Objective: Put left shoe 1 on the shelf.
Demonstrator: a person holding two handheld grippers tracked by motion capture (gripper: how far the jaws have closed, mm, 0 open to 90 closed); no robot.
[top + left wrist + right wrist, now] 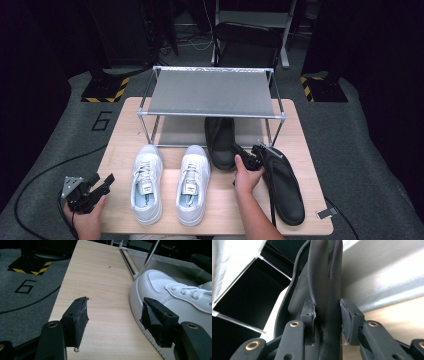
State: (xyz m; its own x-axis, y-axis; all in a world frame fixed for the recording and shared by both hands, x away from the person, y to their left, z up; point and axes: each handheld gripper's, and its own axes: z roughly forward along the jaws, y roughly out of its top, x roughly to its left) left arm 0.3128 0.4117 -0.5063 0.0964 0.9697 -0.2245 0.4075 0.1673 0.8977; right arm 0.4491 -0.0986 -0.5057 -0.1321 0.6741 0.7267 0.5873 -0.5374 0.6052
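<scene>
1. High view: the right gripper [248,161] sits at the heel of a black leather slip-on shoe [220,141] whose toe lies under the grey metal-framed shoe rack [210,92], on its lower level. By my reading, the shoe is being slid into the rack heel-last.
2. Right gripper view: the right gripper's two jaws are closed narrowly on the black shoe's heel wall [325,315], one pad inside the collar and one outside. That pinch probably suits the thin leather edge.
3. Left gripper [95,187] rests at the table's near left corner, its jaws spread wide and empty; the wooden table [100,285] shows between the pads. It seems to be waiting by the white pair.
4. Count: two white lace-up sneakers [147,182] stand side by side, toes toward the rack; two black shoes, the second [285,187] lying free at the right; one rack; two grippers.
</scene>
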